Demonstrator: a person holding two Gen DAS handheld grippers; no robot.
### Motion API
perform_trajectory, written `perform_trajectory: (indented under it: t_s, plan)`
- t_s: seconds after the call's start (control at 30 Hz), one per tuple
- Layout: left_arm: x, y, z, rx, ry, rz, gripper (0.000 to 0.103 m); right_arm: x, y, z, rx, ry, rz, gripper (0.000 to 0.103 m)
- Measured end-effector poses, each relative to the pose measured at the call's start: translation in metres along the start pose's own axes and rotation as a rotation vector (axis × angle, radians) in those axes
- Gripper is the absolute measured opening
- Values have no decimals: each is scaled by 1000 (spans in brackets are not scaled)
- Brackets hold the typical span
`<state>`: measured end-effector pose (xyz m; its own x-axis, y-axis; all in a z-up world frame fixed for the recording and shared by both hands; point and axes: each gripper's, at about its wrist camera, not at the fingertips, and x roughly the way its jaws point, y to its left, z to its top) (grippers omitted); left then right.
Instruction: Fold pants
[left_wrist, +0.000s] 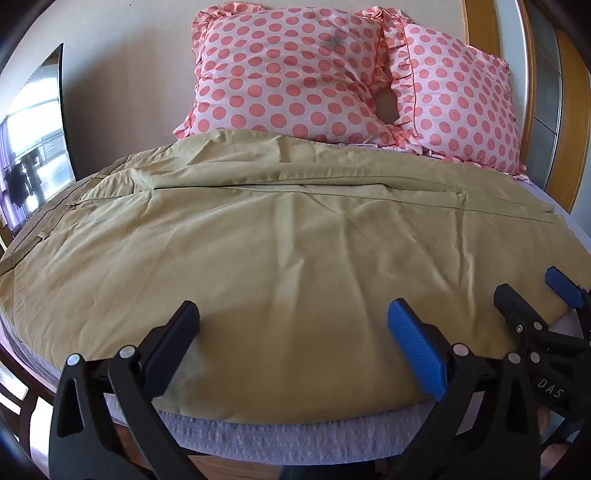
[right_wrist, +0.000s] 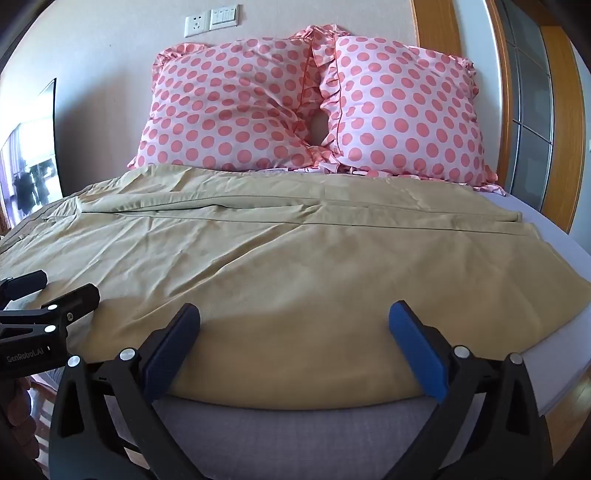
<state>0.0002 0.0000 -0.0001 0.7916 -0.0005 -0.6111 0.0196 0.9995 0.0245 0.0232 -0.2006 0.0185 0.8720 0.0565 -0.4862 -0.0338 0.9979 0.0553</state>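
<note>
Tan pants (left_wrist: 288, 236) lie spread flat across the bed, waistband at the left (left_wrist: 55, 218), leg hems at the right (left_wrist: 546, 218); one leg lies over the other along a seam. They also fill the right wrist view (right_wrist: 295, 258). My left gripper (left_wrist: 293, 328) is open just above the pants' near edge. My right gripper (right_wrist: 294, 328) is open above the same near edge, further right. The right gripper shows in the left wrist view (left_wrist: 535, 291), the left gripper in the right wrist view (right_wrist: 62, 288). Neither holds cloth.
Two pink polka-dot pillows (left_wrist: 295, 74) (right_wrist: 402, 110) lean on the wall behind the pants. A grey-lilac sheet covers the mattress (left_wrist: 295, 435). A dark screen (left_wrist: 33, 140) stands at the left, a wooden door frame (right_wrist: 565, 129) at the right.
</note>
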Motion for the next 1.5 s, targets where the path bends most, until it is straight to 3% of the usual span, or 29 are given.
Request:
perform_trajectory:
  t_s: [1.5]
  plan:
    - [-1,0,0,1,-13,1,101,-1,0,-1,1,-10,0,102]
